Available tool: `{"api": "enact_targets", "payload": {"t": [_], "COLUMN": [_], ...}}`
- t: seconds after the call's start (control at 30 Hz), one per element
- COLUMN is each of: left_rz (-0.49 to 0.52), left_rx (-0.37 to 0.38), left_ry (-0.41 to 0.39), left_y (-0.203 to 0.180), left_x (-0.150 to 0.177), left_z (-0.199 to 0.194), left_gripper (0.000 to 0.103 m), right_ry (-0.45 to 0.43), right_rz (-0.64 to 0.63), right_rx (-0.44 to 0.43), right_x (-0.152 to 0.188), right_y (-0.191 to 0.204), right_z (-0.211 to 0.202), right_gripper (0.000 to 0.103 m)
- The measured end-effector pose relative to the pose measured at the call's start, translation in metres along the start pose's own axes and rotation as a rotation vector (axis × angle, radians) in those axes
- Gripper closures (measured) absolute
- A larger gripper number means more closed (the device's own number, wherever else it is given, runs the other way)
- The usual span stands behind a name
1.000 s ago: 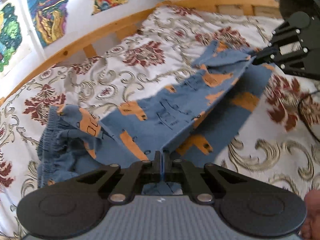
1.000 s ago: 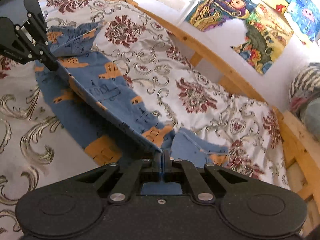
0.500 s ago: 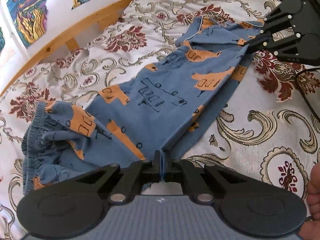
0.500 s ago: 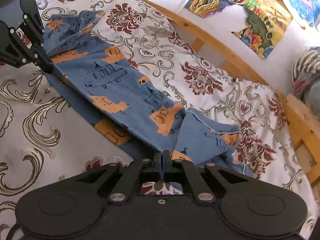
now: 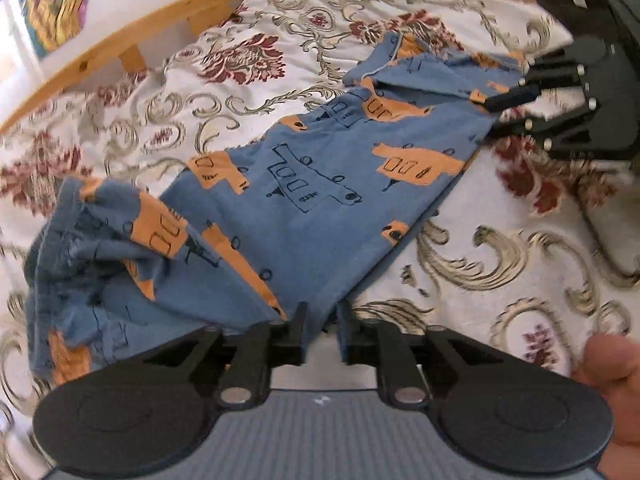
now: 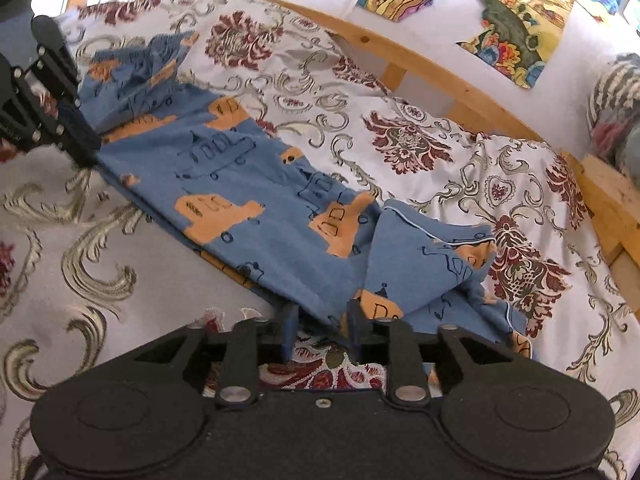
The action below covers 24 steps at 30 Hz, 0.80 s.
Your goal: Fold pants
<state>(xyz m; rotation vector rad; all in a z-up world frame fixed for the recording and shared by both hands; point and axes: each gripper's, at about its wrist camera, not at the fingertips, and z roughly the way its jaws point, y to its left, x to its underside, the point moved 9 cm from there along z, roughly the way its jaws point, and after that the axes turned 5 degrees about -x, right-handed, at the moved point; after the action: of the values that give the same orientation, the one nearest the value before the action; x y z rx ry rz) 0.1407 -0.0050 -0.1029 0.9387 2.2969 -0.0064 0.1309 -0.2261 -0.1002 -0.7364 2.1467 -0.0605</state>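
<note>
The blue pants [image 5: 320, 200] with orange vehicle prints lie folded lengthwise on the patterned bedspread, waistband bunched at the left. They also show in the right wrist view [image 6: 248, 200]. My left gripper [image 5: 321, 312] is open at the pants' near edge by the waist end, its jaws slightly apart and the cloth loose between them. My right gripper [image 6: 320, 320] is open at the leg-cuff end, over the cloth edge. The right gripper also shows in the left wrist view [image 5: 504, 114], and the left gripper in the right wrist view [image 6: 84, 148].
The bedspread [image 5: 500, 248] covers the bed. A wooden bed rail [image 6: 420, 64] runs along the far side below a wall with colourful paintings [image 6: 516, 12]. A striped bundle [image 6: 616, 100] sits at the right. A fingertip [image 5: 612, 364] shows at the lower right.
Both grippers have lowered the lifted pant leg onto the bed, and both have opened and let go of the cloth.
</note>
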Motion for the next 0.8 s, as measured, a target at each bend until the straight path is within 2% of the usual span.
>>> {"api": "enact_targets", "payload": {"t": [0.03,0.07,0.1,0.13,0.23,0.3,0.43,0.53,0.7,0.8], "left_rz": [-0.027,-0.052,-0.070,-0.094,-0.166,-0.225,-0.343,-0.387,-0.454,-0.492], "left_rx": [0.015,0.028,0.031,0.031,0.065,0.077,0.100,0.116,0.178,0.231], "left_ry": [0.003,0.000,-0.004,-0.007,-0.007,-0.006,-0.028,-0.066,-0.114,-0.122], "left_y": [0.001,0.001,0.002,0.003,0.002,0.001,-0.001,-0.002,0.000,0.003], "left_x": [0.000,-0.002,-0.003,-0.005,-0.010,-0.015,-0.038,-0.067,-0.138,-0.180], "left_z": [-0.003,-0.008,-0.012,-0.017,-0.024,-0.024,-0.023,-0.019,0.011,0.043], "left_gripper": [0.073,0.068,0.056,0.048,0.037,0.027,0.009,0.002,0.002,0.002], "right_ry": [-0.009,-0.018,-0.028,-0.037,-0.050,-0.057,-0.078,-0.098,-0.082,-0.092], "right_rz": [0.020,0.039,0.062,0.086,0.180,0.223,0.250,0.272,0.239,0.205], "right_rx": [-0.001,-0.002,0.007,0.015,0.018,0.029,0.122,0.181,0.274,0.301], "right_x": [-0.001,-0.002,-0.003,-0.004,-0.002,0.001,0.004,0.004,-0.007,-0.021], "right_y": [-0.002,-0.003,-0.006,-0.008,-0.014,-0.018,-0.028,-0.035,-0.037,-0.034], "right_z": [-0.003,-0.007,-0.011,-0.016,-0.025,-0.029,-0.032,-0.033,-0.022,-0.014], "right_gripper": [0.061,0.052,0.039,0.035,0.030,0.020,0.001,0.001,0.001,0.002]}}
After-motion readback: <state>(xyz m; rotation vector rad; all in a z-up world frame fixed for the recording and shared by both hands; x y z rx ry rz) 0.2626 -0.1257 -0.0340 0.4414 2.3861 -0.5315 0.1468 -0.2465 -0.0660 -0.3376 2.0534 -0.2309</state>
